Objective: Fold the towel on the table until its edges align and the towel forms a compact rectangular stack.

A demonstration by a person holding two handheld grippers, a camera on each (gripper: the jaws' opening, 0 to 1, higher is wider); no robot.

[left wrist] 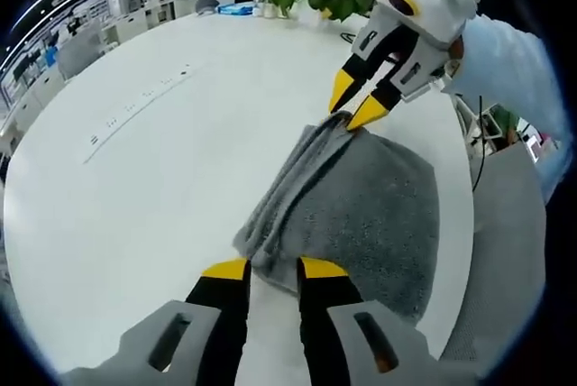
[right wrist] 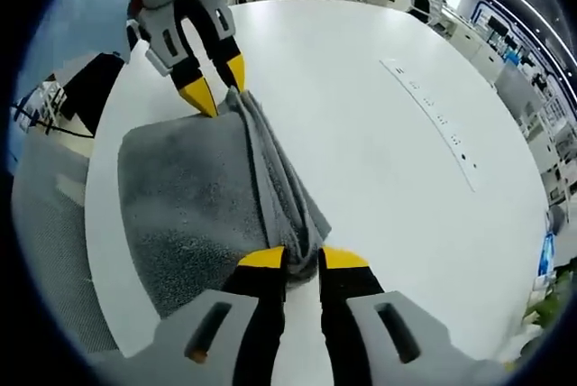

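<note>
Tongs (left wrist: 273,268) over white table (left wrist: 135,188)

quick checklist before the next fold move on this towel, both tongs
1. Left tongs at the towel's near edge: ok, tips sit on the bunched fold.
2. Right tongs at the opposite end: ok, tips on either side of the fold ridge.
3. Firm grip on fabric at both ends: cannot tell, jaws narrow but the pinch is hidden.
4. Edges aligned: not ok, layers are bunched and uneven along the ridge.
5. Towel fully on the table: not ok, its outer edge reaches the table rim.
6. Space to lay the fold: ok, bare tabletop beside it.
</note>
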